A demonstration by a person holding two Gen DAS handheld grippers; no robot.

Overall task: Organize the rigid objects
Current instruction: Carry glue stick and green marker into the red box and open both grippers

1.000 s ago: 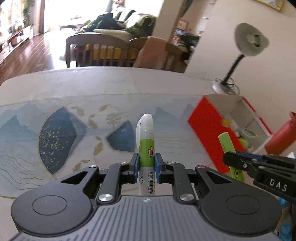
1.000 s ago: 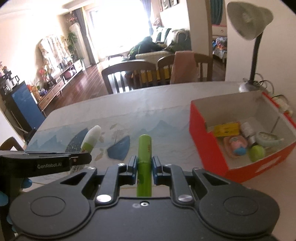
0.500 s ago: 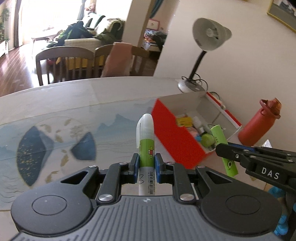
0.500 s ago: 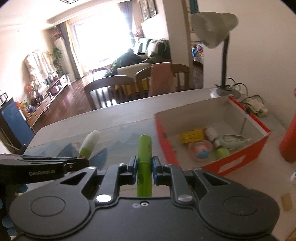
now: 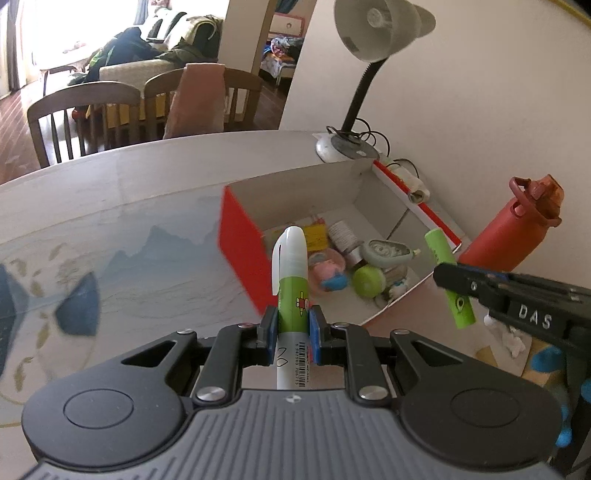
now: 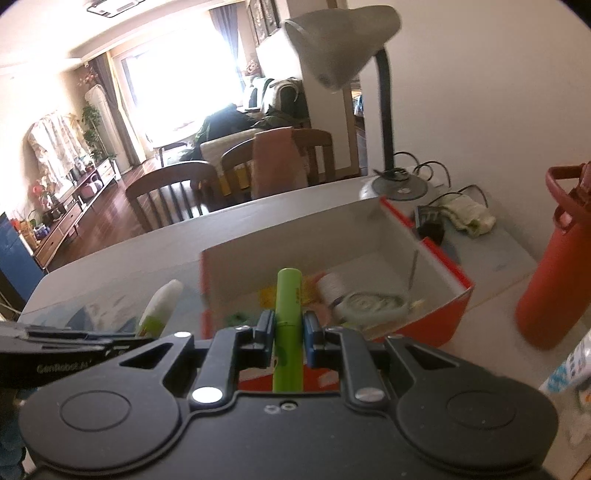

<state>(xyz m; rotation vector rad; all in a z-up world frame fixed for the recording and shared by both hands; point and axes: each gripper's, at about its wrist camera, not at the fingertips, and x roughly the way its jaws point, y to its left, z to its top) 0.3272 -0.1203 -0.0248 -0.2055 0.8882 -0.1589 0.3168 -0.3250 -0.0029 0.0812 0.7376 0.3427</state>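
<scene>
My left gripper (image 5: 291, 328) is shut on a white-capped green marker (image 5: 291, 269), held in the air with its tip over the near left corner of the red box (image 5: 240, 240). My right gripper (image 6: 289, 334) is shut on a plain green tube (image 6: 289, 306), held over the near wall of the same red box (image 6: 447, 321). The tube also shows in the left wrist view (image 5: 448, 280), at the box's right side. The marker shows in the right wrist view (image 6: 159, 312), left of the box. The box holds several small items.
A grey desk lamp (image 5: 373, 33) stands behind the box. A red water bottle (image 5: 517, 225) stands right of it. A cloth and cables (image 6: 465, 218) lie behind the box. The table (image 5: 92, 192) has a blue-patterned mat, with wooden chairs (image 5: 85, 110) beyond its far edge.
Both grippers have swung right and forward towards the red box, each keeping its item. The box now lies directly ahead of both and much closer.
</scene>
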